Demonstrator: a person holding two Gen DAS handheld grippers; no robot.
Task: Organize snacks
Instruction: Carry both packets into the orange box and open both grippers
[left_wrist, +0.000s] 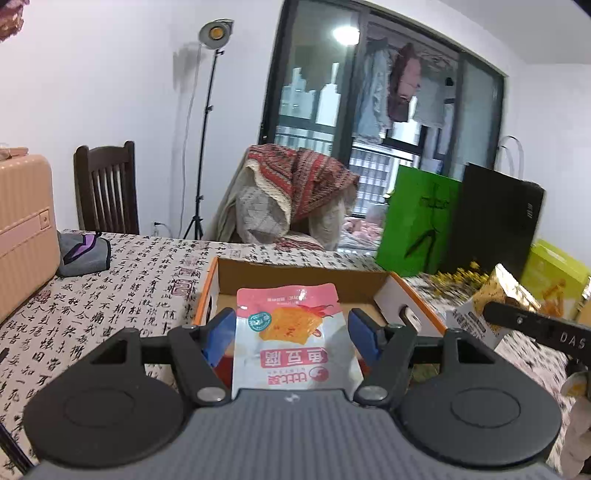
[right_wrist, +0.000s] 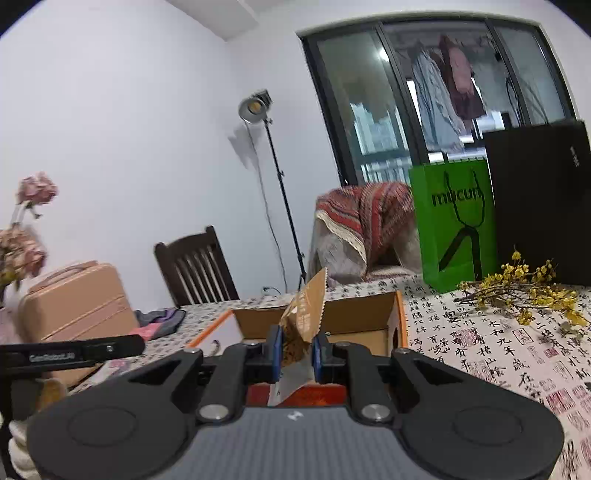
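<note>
In the left wrist view my left gripper (left_wrist: 291, 334) hovers at the near edge of an open cardboard box (left_wrist: 406, 299) with orange rims. Its blue pads (left_wrist: 221, 332) stand wide apart on either side of a pink-and-white snack pouch (left_wrist: 291, 332), without pressing it. The pouch leans into the box. In the right wrist view my right gripper (right_wrist: 297, 354) is shut on a brown-and-gold snack packet (right_wrist: 304, 314), held upright just before the same box (right_wrist: 362, 317). That packet also shows at the right of the left wrist view (left_wrist: 495, 295).
The table has a calligraphy-print cloth (right_wrist: 480, 343). A green paper bag (right_wrist: 454, 221) and a black bag (right_wrist: 539, 199) stand at the back right, with yellow dried flowers (right_wrist: 524, 288) before them. A pink suitcase (left_wrist: 22, 232) and a grey pouch (left_wrist: 83, 253) lie left. A yellow-green box (left_wrist: 554, 277) is far right.
</note>
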